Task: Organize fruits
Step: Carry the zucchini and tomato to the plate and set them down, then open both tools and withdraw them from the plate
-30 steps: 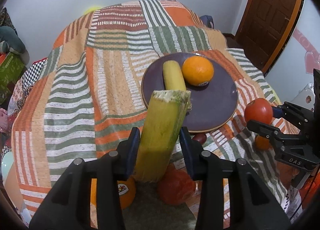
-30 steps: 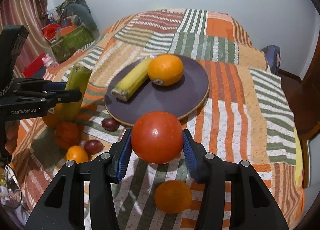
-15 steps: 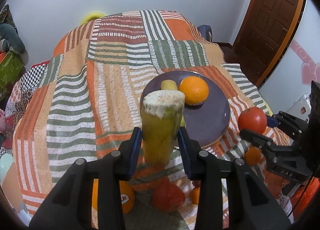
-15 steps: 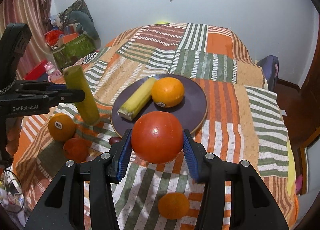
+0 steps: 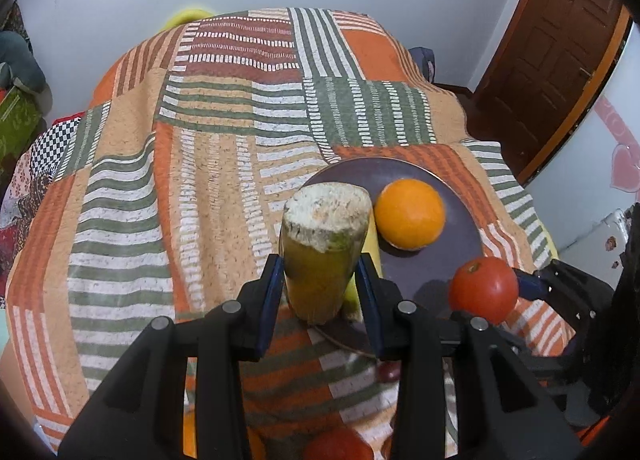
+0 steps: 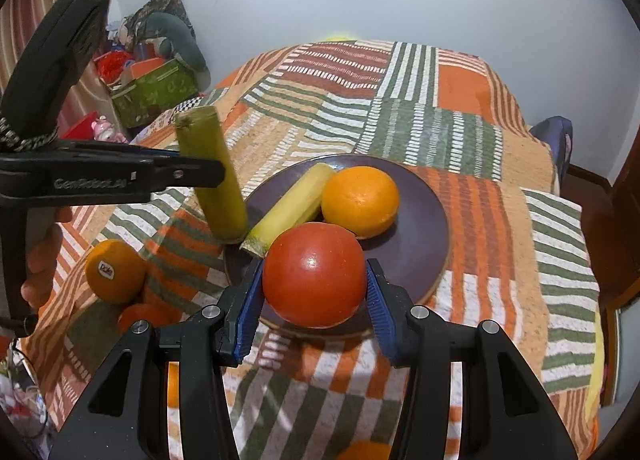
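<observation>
Left gripper (image 5: 320,292) clamped on a thick yellow-green stalk piece (image 5: 322,248), blue pads pressed to both flanks. Stalk near upright, slightly tilted, cut fibrous end toward the lens; lower end hidden behind the jaws in the left wrist view. From the right wrist view, stalk (image 6: 212,176) held just at the near-left rim of the dark plate (image 6: 424,220); contact between its base and rim or quilt not resolvable.

Right gripper (image 6: 314,300) closed on a red tomato (image 6: 314,274), pads against both sides, held above the plate's near edge. Plate rim directly below masked by the tomato. Same tomato (image 5: 484,290) seen from the left wrist view at the plate's right edge.

On the plate: orange (image 6: 360,202) and a second, paler stalk piece (image 6: 290,210) lying flat, touching or nearly touching each other. In the left wrist view this second piece almost wholly hidden behind the held stalk; only a yellow sliver showing.

On the striped quilt (image 5: 208,164), off the plate: stickered orange (image 6: 115,271) near the left; a red-orange fruit (image 6: 142,316) just beside it, partly cut off by the gripper body. Small dark round fruit (image 5: 388,370) between the left gripper's arms, kind unclear. More orange and red fruit at both frames' bottom edges, cropped and blurred, count uncertain.
</observation>
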Demonstrator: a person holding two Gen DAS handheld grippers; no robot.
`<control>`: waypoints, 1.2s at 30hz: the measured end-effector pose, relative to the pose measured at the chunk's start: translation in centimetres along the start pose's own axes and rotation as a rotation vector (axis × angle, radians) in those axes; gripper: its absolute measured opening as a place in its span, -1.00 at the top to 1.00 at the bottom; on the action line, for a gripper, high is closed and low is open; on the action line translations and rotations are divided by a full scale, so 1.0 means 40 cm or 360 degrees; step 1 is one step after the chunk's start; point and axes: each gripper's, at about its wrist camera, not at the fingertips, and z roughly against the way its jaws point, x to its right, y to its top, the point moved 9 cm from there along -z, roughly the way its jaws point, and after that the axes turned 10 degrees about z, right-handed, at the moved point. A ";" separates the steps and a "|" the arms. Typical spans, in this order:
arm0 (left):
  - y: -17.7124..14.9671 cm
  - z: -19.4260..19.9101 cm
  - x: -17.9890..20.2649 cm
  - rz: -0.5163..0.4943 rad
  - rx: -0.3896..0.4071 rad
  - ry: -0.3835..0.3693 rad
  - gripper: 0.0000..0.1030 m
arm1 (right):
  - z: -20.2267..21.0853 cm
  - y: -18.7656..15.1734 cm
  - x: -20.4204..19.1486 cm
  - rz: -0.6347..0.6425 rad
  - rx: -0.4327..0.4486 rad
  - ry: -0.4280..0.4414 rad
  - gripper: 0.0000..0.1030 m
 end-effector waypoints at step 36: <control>0.002 0.017 -0.025 -0.0003 0.0037 0.0048 0.42 | -0.048 0.021 0.037 -0.0088 -0.0047 -0.0097 -0.35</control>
